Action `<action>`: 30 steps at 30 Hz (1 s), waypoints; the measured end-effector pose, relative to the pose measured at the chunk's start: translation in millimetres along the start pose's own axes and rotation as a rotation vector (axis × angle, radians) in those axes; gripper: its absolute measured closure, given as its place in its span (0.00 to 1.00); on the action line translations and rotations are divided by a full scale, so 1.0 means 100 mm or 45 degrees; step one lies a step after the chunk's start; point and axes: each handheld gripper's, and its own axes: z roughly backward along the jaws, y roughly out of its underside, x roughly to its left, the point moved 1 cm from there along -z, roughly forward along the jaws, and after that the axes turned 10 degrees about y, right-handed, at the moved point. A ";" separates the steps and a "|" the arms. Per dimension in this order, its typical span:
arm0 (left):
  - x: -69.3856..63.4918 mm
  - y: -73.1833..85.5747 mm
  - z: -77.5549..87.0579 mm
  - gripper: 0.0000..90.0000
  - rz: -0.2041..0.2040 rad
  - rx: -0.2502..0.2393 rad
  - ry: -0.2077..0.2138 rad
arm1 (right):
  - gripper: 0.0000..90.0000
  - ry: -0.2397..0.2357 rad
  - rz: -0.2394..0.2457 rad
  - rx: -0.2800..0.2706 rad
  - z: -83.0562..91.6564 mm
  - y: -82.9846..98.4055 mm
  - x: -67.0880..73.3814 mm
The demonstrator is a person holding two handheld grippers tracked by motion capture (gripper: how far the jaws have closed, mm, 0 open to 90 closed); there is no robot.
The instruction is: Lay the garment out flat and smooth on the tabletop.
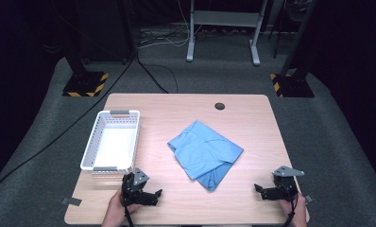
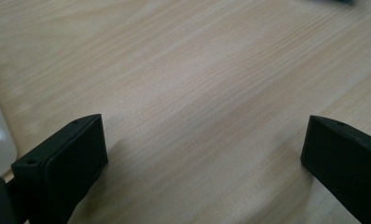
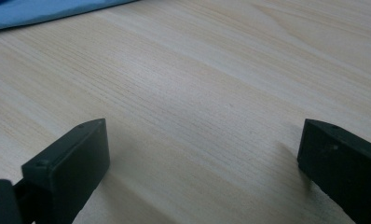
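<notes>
One rectangular tabletop of pale wood with a straight fine grain and rounded corners carries everything; a single dark round grommet hole sits near the middle of its far edge. One blue cloth, soft, matte and creased, lies roughly folded into a four-cornered, diamond-like shape at the centre of the tabletop, slightly toward the right edge, with its lowest corner pointing to the near edge; in the right gripper view its blue hem crosses the upper left corner, well apart from the jaws. One white plastic basket, rectangular, with perforated lattice walls, a smooth floor and two grey grip strips on its short ends, stands along the left edge, just beside the left gripper. Two black hand-held grippers rest at the near edge, each with a grey three-cornered plate on top and a hand behind it: the left gripper at the near left corner, jaws turned to the right, and the right gripper at the near right corner, jaws turned to the left toward the cloth. Both stand released, jaws spread wide over bare wood with nothing between them, as the left gripper view and right gripper view show; each has two blunt, matte black blocks for jaws.
</notes>
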 end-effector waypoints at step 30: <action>-0.17 -1.28 -1.00 0.00 -0.171 -0.041 0.141 | 0.03 -0.074 0.038 -0.028 -0.57 -1.18 0.79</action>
